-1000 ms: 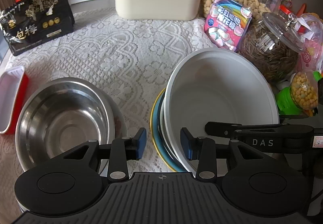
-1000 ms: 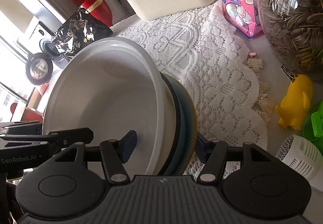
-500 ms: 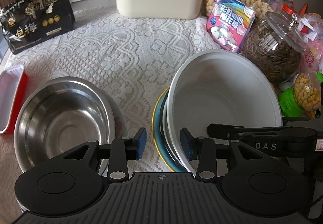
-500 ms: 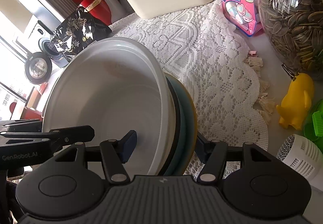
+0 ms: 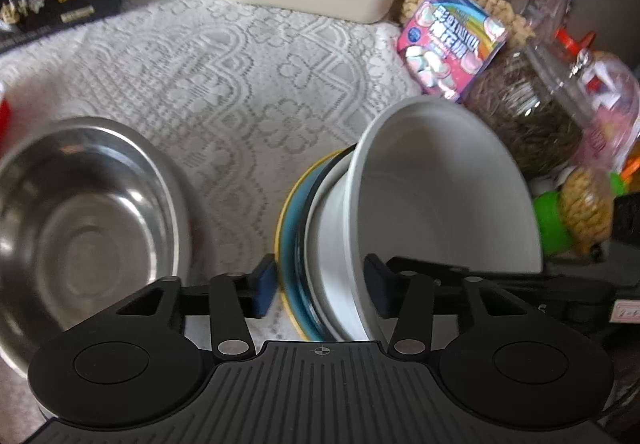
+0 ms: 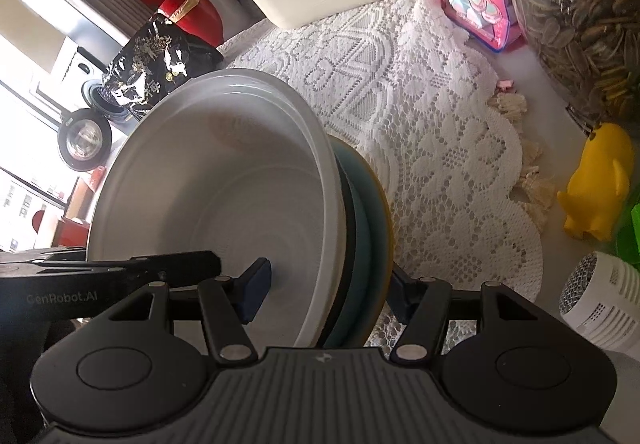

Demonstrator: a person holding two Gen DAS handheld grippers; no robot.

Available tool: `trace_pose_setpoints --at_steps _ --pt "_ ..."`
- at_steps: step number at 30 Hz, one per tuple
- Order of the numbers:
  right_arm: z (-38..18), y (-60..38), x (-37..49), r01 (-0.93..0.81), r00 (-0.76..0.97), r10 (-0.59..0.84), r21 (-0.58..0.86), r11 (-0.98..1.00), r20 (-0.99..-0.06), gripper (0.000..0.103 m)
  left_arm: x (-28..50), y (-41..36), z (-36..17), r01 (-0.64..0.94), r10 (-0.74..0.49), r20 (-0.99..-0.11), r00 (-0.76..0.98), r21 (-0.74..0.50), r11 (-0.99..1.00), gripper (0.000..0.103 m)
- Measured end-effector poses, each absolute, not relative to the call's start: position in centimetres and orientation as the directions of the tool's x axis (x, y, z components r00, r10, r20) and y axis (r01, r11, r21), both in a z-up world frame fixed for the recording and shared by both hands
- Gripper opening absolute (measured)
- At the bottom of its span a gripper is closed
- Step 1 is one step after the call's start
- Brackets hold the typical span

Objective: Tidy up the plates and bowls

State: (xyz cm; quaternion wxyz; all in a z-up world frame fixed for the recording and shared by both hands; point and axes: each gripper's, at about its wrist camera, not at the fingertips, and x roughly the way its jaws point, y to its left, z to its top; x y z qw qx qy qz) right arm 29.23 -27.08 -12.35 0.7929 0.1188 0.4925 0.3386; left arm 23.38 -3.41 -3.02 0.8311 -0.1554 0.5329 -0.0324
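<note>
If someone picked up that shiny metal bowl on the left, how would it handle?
The steel bowl looks thin-walled, so it is probably light for its size and stiff. Its polished, reflective surface suggests that it could slip between smooth fingers. It sits wide and low on the lace cloth, so a nudge would more likely slide it than tip it.

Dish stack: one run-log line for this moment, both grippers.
left gripper: jaws opening, astride stack rim | right gripper: shut on white bowl plus plates | steel bowl: apart, on lace cloth
</note>
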Motion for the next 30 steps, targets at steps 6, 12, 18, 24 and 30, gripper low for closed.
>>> trace_pose_setpoints --at_steps 6,12,18,24,30 --pt "-12.7 -27.4 29.5 -0.395 0.258 0.674 0.561 0.728 -0.692 0.061 24.1 -3.4 -3.6 -0.087 -0.292 -0.861 0.416 -0.357 0.93 0.072" --pt "-12.7 -27.7 29.7 -0.381 0.262 0.675 0.569 0.729 -0.689 0.061 24.2 -3.5 -3.5 -0.079 -0.301 -0.859 0.414 -0.363 0.929 0.072" --pt "-12.8 -28.1 30.0 -0.358 0.274 0.673 0.577 0.734 -0.687 0.061 24.3 -4.2 -2.9 -0.043 -0.244 -0.884 0.4 -0.284 0.958 0.058" --pt "-12.8 -28.2 30.1 -0.352 0.277 0.678 0.584 0.731 -0.681 0.061 24.7 -5.4 -2.6 -0.009 -0.194 -0.901 0.389 -0.214 0.977 0.058" --pt "-12.8 -28.1 30.1 -0.362 0.266 0.684 0.587 0.724 -0.68 0.061 25.0 -6.0 -2.3 -0.008 -0.169 -0.906 0.387 -0.187 0.982 0.058"
